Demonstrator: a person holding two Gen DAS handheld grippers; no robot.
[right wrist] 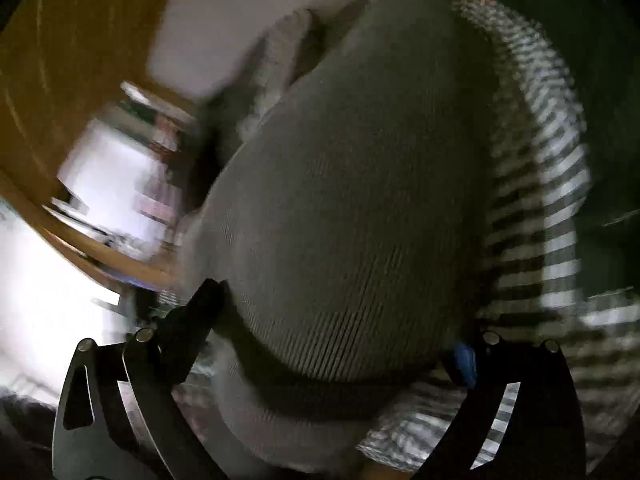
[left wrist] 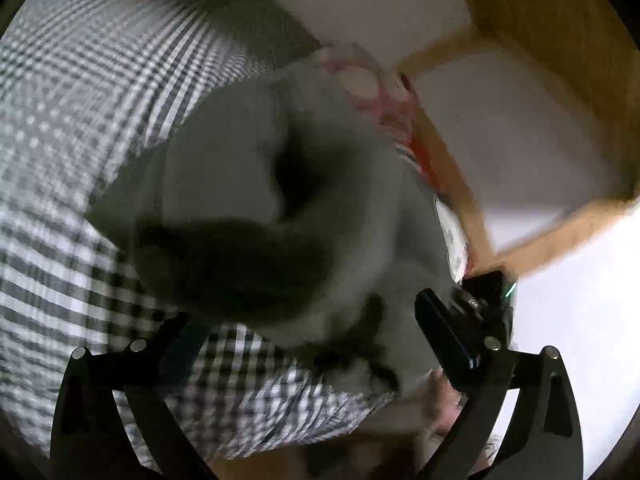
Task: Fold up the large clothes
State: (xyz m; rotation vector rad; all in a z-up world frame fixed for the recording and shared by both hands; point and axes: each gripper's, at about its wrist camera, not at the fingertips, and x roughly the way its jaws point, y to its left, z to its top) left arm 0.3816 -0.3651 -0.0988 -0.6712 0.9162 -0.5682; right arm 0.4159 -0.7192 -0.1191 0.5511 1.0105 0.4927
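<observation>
Both claws released: grey knit sweater (right wrist: 360, 208) bulges between right claw (right wrist: 336, 328) fingers, ahead of left claw (left wrist: 308, 340), on checked bedding (left wrist: 80, 128), wooden shelves (left wrist: 568, 40) behind.

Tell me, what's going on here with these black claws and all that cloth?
A person is folding clothes with a hand-held gripper in each hand. A grey knitted garment lies bunched on a black-and-white checked cloth. Both the left gripper and the right gripper stand wide open, with the grey knit lying between their fingers but not pinched. The pictures are blurred, so finer detail is hard to tell.
</observation>
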